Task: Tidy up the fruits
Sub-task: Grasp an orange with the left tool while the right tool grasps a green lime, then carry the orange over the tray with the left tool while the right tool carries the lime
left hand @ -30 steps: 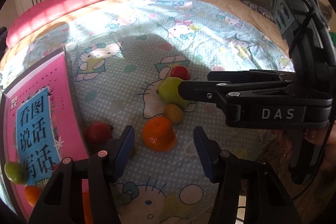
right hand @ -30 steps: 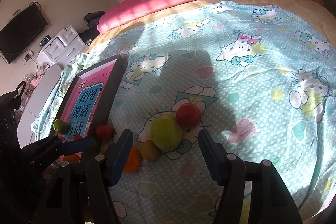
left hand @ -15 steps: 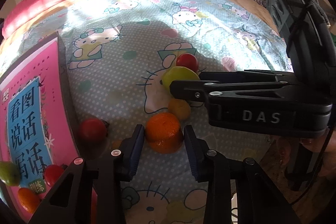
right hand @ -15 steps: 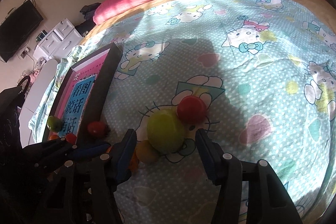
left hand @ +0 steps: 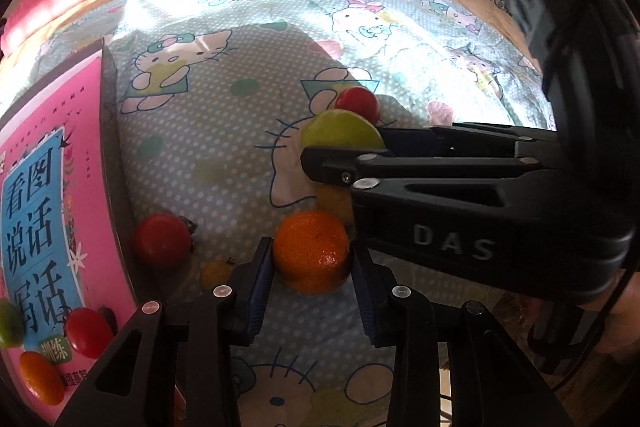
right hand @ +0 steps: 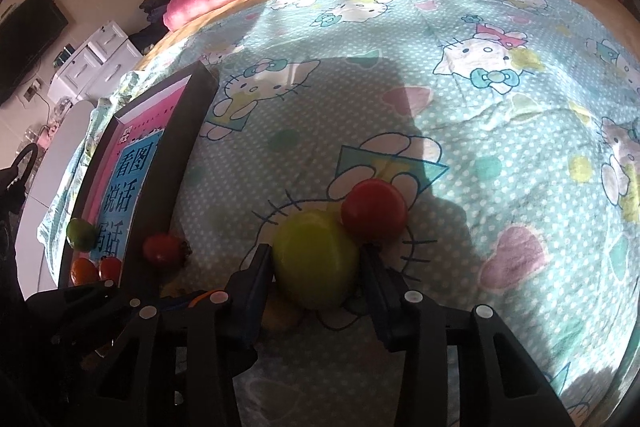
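Fruit, loose, on the bed, which is spread with a pale blue dotted cartoon-cat sheet; lot gathered near the foot edge, in the shadow of the person working.

Item 1: round, dimpled orange citrus fruit. Resting on the sheet, bracketed by the left tool; both blue pads sit against its flanks, so it reads as gripped at its widest line, probably the surest hold on a round, firm skin.

Item 2: large, smooth yellow-green round fruit. On the sheet just beyond item 1, clasped between the fingers of the right tool, likewise at its widest part. Both tools seem closed on their fruit with neither yet lifted.

Item 3: smooth red round fruit, touching the far side of item 2; may roll when that one goes.

Item 4: small yellow fruit, between items 1 and 2, mostly hidden under the right tool.

Item 5: red tomato-like fruit with a dark stalk, just beside the tray wall.

Item 6: small orange fruit, beside the left tool's left finger.

Receptacle: shallow dark-walled tray lined with a pink printed book cover, at the left edge of the bed. Already holds a green fruit, a red one and an orange one, grouped at its near end, so the loose lot is presumably bound there.
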`<control>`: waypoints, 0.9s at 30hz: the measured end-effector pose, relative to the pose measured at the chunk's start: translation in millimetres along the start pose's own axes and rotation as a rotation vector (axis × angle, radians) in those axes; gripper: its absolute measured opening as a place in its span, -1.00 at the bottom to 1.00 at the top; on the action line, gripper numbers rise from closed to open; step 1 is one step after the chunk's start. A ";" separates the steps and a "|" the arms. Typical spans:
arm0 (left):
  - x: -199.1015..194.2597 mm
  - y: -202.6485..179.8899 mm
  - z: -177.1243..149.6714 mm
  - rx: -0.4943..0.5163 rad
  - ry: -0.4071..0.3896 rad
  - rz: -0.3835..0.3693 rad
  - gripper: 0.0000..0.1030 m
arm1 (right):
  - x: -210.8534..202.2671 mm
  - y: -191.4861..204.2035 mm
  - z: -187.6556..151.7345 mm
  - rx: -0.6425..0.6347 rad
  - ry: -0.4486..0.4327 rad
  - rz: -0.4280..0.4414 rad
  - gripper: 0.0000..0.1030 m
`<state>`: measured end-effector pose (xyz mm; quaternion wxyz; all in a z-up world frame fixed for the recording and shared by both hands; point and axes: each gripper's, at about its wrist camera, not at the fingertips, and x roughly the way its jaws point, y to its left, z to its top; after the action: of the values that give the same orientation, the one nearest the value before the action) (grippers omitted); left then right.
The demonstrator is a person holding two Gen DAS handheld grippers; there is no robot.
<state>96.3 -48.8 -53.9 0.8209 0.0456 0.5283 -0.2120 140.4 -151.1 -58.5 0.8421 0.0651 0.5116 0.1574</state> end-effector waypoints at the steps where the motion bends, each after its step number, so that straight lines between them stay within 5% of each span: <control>1: -0.3 0.6 0.2 -0.003 -0.002 -0.002 -0.25 | -1.3 1.4 -0.2 -0.007 -0.005 0.005 -0.15; 27: -65.6 69.0 -1.3 -0.228 -0.194 0.002 -0.25 | -50.9 12.7 2.6 -0.059 -0.203 0.129 -0.15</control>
<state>99.4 33.7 -6.7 0.8682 -0.0680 0.4670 -0.1532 118.4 -155.9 -11.1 0.8793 0.0885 0.4138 0.2187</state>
